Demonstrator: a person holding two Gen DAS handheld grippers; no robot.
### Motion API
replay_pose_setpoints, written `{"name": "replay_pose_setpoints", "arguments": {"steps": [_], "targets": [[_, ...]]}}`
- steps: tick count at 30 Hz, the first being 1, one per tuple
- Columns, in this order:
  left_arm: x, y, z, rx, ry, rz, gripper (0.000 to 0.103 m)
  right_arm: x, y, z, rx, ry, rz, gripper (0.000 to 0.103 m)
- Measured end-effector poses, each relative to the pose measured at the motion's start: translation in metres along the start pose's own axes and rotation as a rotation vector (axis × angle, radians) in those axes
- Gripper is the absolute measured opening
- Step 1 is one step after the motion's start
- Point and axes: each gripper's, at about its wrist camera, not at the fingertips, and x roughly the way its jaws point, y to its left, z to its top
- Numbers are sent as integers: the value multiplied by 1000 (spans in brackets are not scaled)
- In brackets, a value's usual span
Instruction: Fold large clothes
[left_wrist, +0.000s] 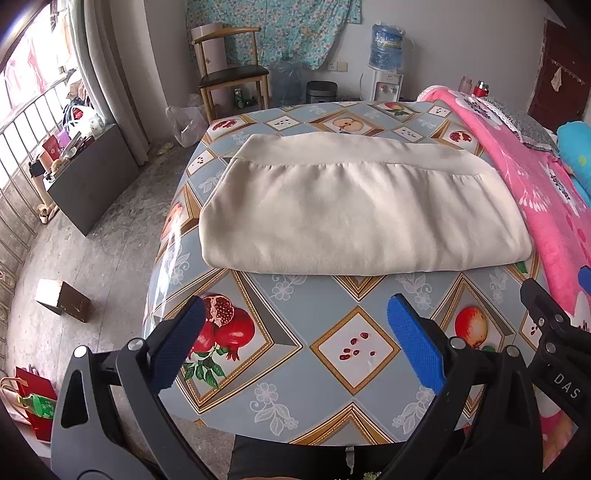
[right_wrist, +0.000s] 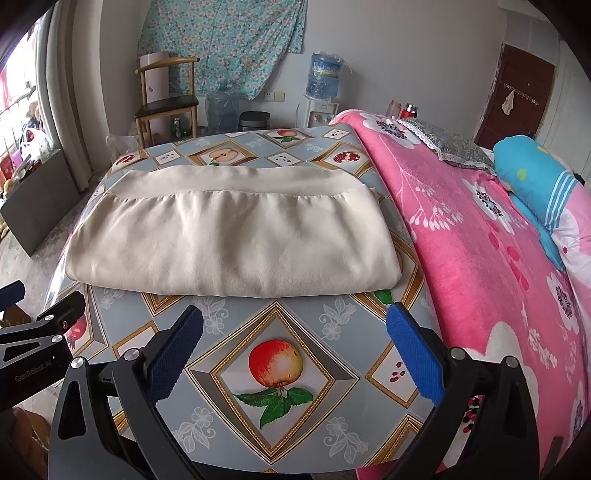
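Observation:
A cream garment (left_wrist: 347, 210) lies folded into a flat rectangle on the fruit-patterned tablecloth (left_wrist: 306, 354), its waistband at the far side. The right wrist view shows the same cream garment (right_wrist: 232, 236) on the tablecloth (right_wrist: 240, 325). My left gripper (left_wrist: 295, 343) hovers open over the near part of the table, short of the garment's front edge, nothing between its blue pads. My right gripper (right_wrist: 295, 347) is also open and empty, just in front of the garment's near right corner. Part of the right gripper shows at the left wrist view's right edge.
A pink flowered blanket (right_wrist: 498, 258) covers a bed against the table's right side, with a blue pillow (right_wrist: 535, 184). A wooden chair (left_wrist: 232, 77), water dispenser (left_wrist: 386, 62) and jugs stand at the back wall. A dark cabinet (left_wrist: 92, 177) and small box (left_wrist: 62, 299) sit on the floor left.

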Motion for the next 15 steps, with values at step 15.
{"name": "replay_pose_setpoints", "arguments": {"steps": [15], "targets": [[0,0,0,-1,0,0,95,-6,-3,0,2,-3,-9,97]]}}
